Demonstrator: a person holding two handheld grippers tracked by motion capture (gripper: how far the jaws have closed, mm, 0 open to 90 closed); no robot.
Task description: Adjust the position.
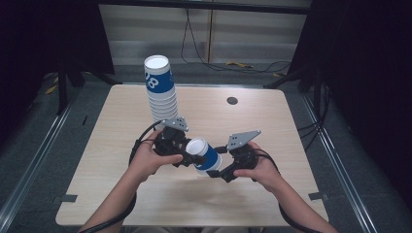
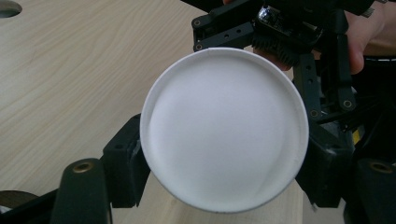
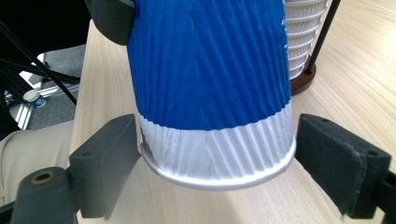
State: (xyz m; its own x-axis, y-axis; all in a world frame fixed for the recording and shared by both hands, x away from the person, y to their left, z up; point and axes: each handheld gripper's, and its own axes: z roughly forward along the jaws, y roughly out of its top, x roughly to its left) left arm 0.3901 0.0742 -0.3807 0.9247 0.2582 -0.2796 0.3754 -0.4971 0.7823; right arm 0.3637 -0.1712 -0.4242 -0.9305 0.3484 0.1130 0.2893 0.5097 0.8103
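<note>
**Inspector:** Presently, the blue-and-white ribbed paper cup [image 1: 204, 155] is held just above the pale wooden table [image 1: 272, 121], tilted, between the two hands. The left gripper [image 1: 187, 158] is clamped narrow on it near the open mouth; in the left gripper view both black pads sit against the rim.

**Assistant:** And the right gripper [image 1: 217, 171]?

**Inspector:** Its jaws stand wide around the cup's base end. In the right gripper view the left pad is at the white band, while the right pad stands clear, so I judge no grip there.

**Assistant:** The tall stack of matching paper cups [image 1: 160, 90]?

**Inspector:** Upright at the table's far left, well apart from the held cup.

**Assistant:** Recommendation for the handover?

**Inspector:** Centre the base between the right pads, close gently to avoid crushing the ribbed wall, and release the left only once that hold looks secure.
</note>
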